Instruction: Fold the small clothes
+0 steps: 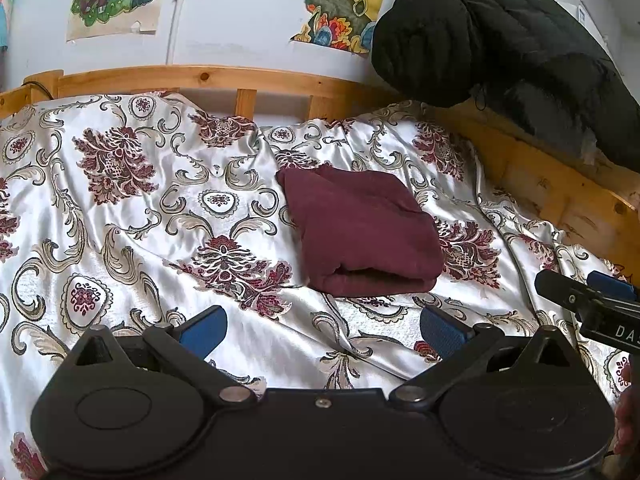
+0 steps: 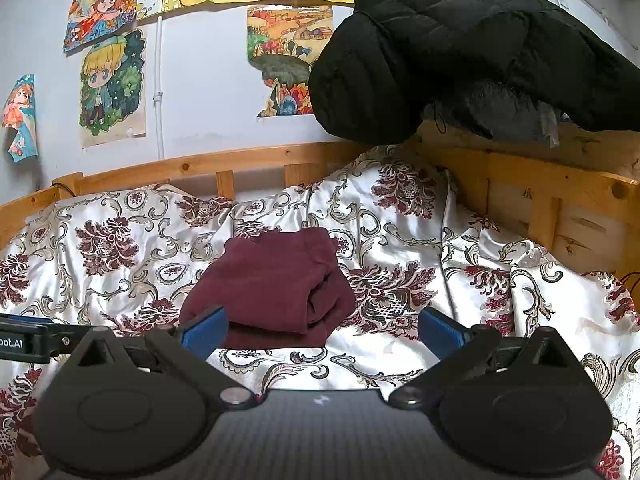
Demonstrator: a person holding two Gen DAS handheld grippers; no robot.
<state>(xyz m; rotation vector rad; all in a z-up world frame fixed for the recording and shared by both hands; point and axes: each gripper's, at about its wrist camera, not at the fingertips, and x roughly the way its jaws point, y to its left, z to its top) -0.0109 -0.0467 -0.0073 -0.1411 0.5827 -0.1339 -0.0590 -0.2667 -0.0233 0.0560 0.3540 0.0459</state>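
A small maroon garment (image 1: 362, 232) lies folded into a compact rectangle on the floral satin bedspread (image 1: 120, 200). It also shows in the right wrist view (image 2: 272, 288). My left gripper (image 1: 322, 330) is open and empty, held a little short of the garment's near fold. My right gripper (image 2: 322, 330) is open and empty, also just short of the garment, which lies ahead and slightly left. The right gripper shows at the right edge of the left wrist view (image 1: 588, 300). The left gripper's body shows at the left edge of the right wrist view (image 2: 24, 340).
A wooden bed rail (image 1: 200, 80) runs along the back and right side (image 2: 560, 208). A black puffer jacket (image 1: 500, 40) hangs over the right corner, also in the right wrist view (image 2: 460, 48). Drawings (image 2: 112, 84) hang on the wall.
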